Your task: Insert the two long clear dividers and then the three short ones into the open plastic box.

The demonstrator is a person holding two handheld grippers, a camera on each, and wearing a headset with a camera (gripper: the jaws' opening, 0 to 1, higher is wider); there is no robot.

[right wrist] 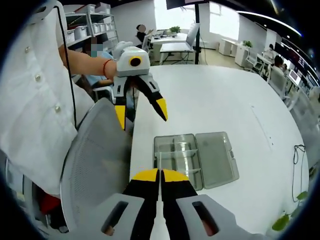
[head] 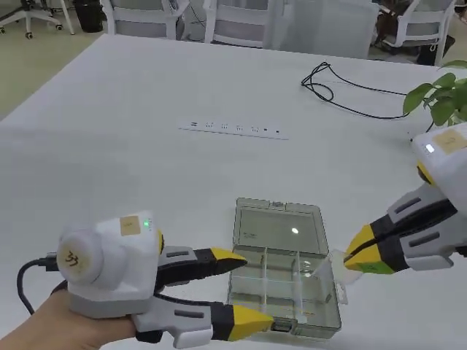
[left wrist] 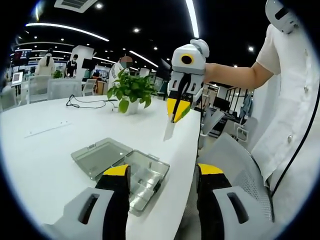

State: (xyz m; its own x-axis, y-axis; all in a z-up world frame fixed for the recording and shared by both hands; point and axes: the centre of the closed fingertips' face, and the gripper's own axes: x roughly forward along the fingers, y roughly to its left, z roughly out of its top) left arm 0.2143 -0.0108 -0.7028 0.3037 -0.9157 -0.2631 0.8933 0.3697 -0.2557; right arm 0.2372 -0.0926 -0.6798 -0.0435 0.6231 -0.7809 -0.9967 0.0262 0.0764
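The open clear plastic box (head: pixel 334 310) lies at the near edge of the white table, its lid (head: pixel 277 222) folded flat behind it. Clear dividers stand in its tray and split it into cells. My right gripper (head: pixel 352 257) hovers just right of the box, shut on a short clear divider (head: pixel 341 268) that hangs from its yellow tips. In the left gripper view that divider (left wrist: pixel 169 132) points down over the box (left wrist: pixel 145 180). My left gripper (head: pixel 248 288) is open at the box's left side, holding nothing. The right gripper view has the box (right wrist: pixel 175 150) ahead of its closed jaws.
A white power strip (head: pixel 233 130) lies mid-table. A black cable (head: pixel 343 91) loops at the back right, beside a green plant (head: pixel 441 95). White chairs (head: pixel 233 22) line the far edge. The table's near edge runs just under the box.
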